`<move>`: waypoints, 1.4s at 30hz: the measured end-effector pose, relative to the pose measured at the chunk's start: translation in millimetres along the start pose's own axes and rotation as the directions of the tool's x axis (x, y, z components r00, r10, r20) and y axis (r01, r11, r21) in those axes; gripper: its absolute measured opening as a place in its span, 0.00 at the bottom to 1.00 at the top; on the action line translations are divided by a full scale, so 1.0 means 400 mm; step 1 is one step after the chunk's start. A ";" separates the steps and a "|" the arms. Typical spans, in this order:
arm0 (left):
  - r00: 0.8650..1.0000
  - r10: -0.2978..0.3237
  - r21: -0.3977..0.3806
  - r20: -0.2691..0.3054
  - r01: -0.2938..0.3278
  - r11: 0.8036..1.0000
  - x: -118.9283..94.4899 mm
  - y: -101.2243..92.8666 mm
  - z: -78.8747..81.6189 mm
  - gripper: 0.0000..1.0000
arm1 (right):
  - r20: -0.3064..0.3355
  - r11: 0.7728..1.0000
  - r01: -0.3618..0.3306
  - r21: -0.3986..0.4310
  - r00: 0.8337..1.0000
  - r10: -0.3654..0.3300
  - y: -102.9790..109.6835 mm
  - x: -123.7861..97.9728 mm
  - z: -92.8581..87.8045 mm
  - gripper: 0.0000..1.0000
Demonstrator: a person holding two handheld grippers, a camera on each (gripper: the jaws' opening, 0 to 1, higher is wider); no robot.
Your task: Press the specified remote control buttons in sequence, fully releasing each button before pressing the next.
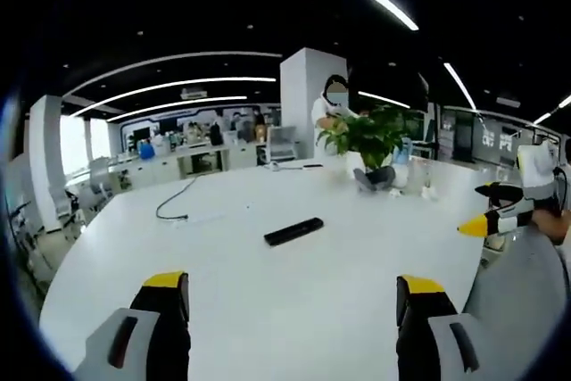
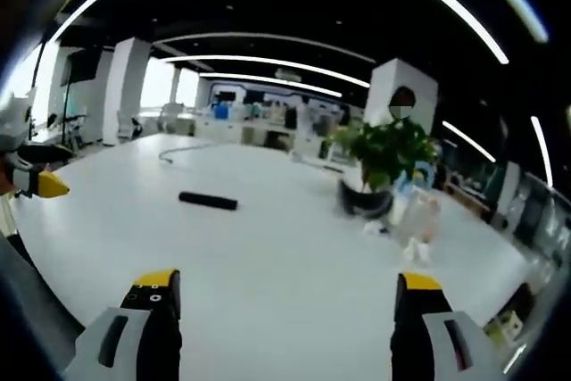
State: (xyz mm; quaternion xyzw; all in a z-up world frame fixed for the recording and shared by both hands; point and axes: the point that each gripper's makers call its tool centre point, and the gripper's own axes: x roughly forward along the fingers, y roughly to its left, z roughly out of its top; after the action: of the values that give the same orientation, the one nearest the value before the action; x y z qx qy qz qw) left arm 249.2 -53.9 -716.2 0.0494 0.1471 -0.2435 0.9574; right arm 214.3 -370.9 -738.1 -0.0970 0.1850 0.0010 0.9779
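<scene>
White and broad, the bench (image 1: pixel 268 310) sits in an open office under long ceiling lights, with a potted plant (image 1: pixel 370 136) at its far side and a black cable (image 1: pixel 174 202) lying on it. Ahead of the left gripper (image 1: pixel 292 296), whose jaws stand spread wide and hold nothing, the black remote (image 1: pixel 293 231) lies flat, well apart from them. The right gripper (image 2: pixel 284 296) is spread and bare too, with the remote ahead and to its left and the plant ahead to its right.
</scene>
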 end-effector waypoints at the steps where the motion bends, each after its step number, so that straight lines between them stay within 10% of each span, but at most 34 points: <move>1: 1.000 0.008 -0.015 0.008 -0.008 1.000 -0.011 0.002 -0.001 1.00 | 0.010 1.000 -0.001 0.005 1.000 0.001 0.000 -0.002 0.005 0.99; 17: 0.971 0.235 -0.015 0.042 -0.235 0.972 -0.115 0.077 -0.045 1.00 | 0.028 0.998 -0.020 0.056 0.999 0.018 0.003 -0.007 0.011 0.97; 26: 0.981 0.191 0.075 0.033 -0.193 0.978 -0.096 0.044 -0.054 1.00 | 0.009 0.997 -0.040 0.068 0.999 0.040 0.012 -0.002 0.003 0.96; 42: 0.973 0.231 -0.055 0.004 -0.230 0.972 -0.105 0.077 -0.067 0.99 | -0.025 0.990 -0.055 0.130 0.998 0.058 0.009 0.004 -0.017 0.94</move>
State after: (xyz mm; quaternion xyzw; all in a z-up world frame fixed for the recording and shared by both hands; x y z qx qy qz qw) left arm 221.7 -3.3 -728.2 0.0391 0.1419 -0.1271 0.9809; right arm 213.2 -368.7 -745.5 -0.0281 0.2012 0.0153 0.9790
